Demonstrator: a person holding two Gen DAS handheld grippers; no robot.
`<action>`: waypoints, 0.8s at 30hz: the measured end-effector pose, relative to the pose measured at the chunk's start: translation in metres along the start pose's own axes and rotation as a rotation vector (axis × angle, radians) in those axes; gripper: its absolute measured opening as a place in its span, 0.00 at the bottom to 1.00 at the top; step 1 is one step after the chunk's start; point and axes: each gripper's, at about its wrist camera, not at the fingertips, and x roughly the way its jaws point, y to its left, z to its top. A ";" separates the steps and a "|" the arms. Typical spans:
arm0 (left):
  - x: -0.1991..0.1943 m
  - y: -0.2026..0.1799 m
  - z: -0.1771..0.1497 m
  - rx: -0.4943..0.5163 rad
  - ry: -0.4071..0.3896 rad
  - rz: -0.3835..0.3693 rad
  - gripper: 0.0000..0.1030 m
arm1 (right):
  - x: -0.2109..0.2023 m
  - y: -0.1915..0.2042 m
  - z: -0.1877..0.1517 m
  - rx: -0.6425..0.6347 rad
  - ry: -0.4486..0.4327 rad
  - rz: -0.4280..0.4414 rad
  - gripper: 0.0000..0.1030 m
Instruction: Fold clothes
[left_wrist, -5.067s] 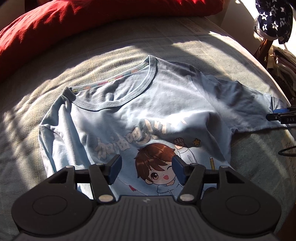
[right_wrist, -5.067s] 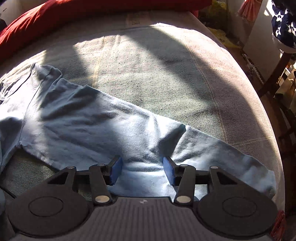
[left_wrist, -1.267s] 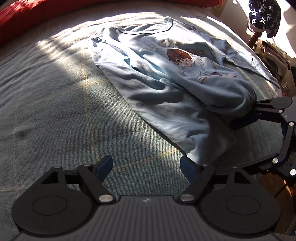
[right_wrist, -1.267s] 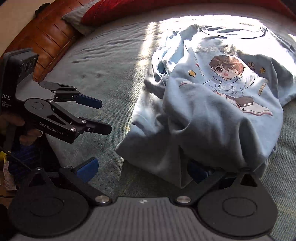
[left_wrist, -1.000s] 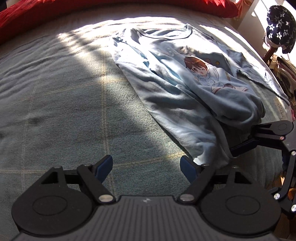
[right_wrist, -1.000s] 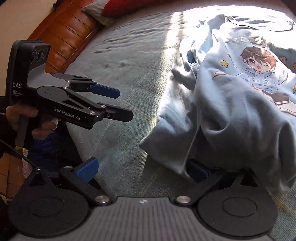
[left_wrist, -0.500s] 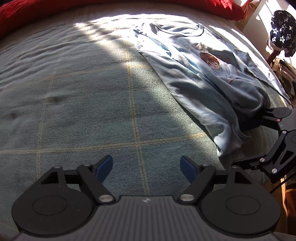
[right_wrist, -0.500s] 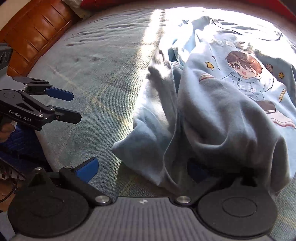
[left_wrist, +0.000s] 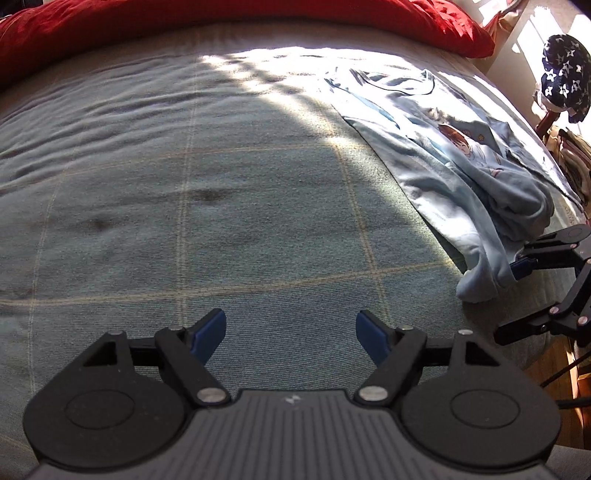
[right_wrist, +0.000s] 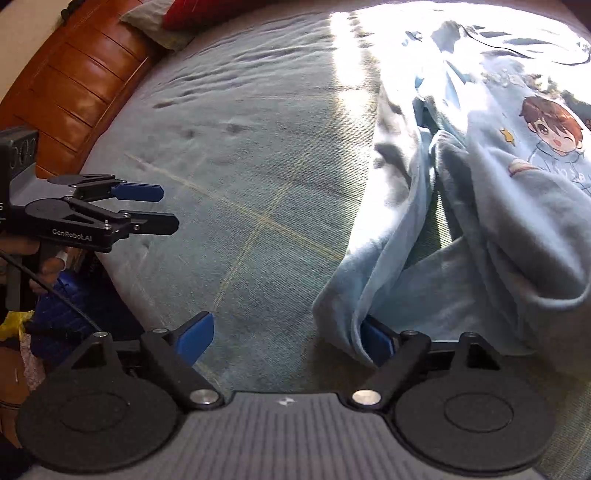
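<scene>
The left gripper (left_wrist: 290, 332) is held low over the bed (left_wrist: 207, 206), jaws spread and empty. The right gripper (right_wrist: 284, 338) is released too, its right finger under the rumpled blue shirt (right_wrist: 491, 229). Beyond, a red pillow (left_wrist: 229, 18) is seen.

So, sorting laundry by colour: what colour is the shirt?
Light blue shirt with a cartoon print, clearest in the right wrist view.

Bed (left_wrist: 221, 206): fills most of the left wrist frame.
Shirt (left_wrist: 461, 177): on the bed, right side of the frame.
Pillow (left_wrist: 184, 33): along the top edge, behind the shirt.
Left gripper (left_wrist: 291, 332): bottom centre, over bare bed.
Right gripper (right_wrist: 286, 338): bottom centre of its own frame, right finger under the shirt's edge.
Headboard (right_wrist: 81, 85): upper left of the right wrist frame.
</scene>
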 end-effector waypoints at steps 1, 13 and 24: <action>-0.002 0.005 -0.001 -0.004 -0.002 0.000 0.74 | 0.005 0.010 0.007 -0.011 0.001 0.030 0.82; -0.028 0.076 -0.011 -0.118 -0.040 0.073 0.74 | 0.085 0.098 0.075 -0.167 0.016 0.193 0.82; -0.030 0.103 -0.010 -0.181 -0.049 0.106 0.75 | 0.086 0.138 0.085 -0.362 0.019 0.007 0.94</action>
